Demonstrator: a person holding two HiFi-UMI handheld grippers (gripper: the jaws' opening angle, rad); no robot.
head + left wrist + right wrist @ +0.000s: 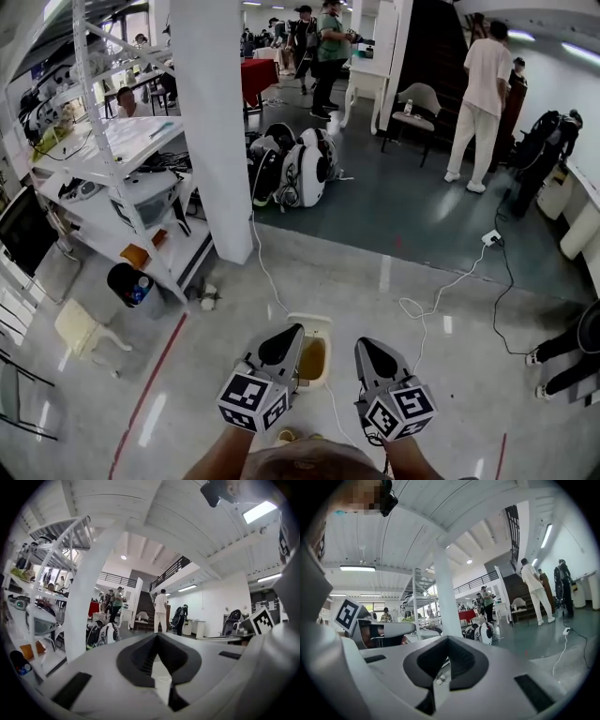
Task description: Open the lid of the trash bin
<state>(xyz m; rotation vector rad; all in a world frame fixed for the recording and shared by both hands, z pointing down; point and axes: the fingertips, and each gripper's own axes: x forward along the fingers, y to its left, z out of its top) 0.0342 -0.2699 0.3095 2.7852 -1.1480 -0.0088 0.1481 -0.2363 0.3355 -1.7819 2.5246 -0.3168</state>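
Two hand-held grippers are held side by side above a workshop floor. A small cream trash bin (320,324) is seen low between them, below and just ahead of the jaw tips. Its near left corner is hidden behind the left gripper (289,333).

Both pairs of jaws are seen with their tips pressed together and nothing held between them. Only pale floor shows through the gap behind the tips in each gripper view. The bin does not appear in either gripper view (both cameras are aimed out across the room, not down).

A yellowish-brown panel is framed by the bin's pale rim. Whether that is a flap lid or the open inside cannot be told from above.

The bin is judged to be thin moulded plastic: light, fairly stiff and smooth. It is likely to slide or tip on the polished floor if pushed sideways. The lid would best be taken at its free front edge with a shallow pinch. The rim could be steadied by the right gripper (367,345). A white cable (334,405) lies just under the jaws, beside the bin, and is best avoided.
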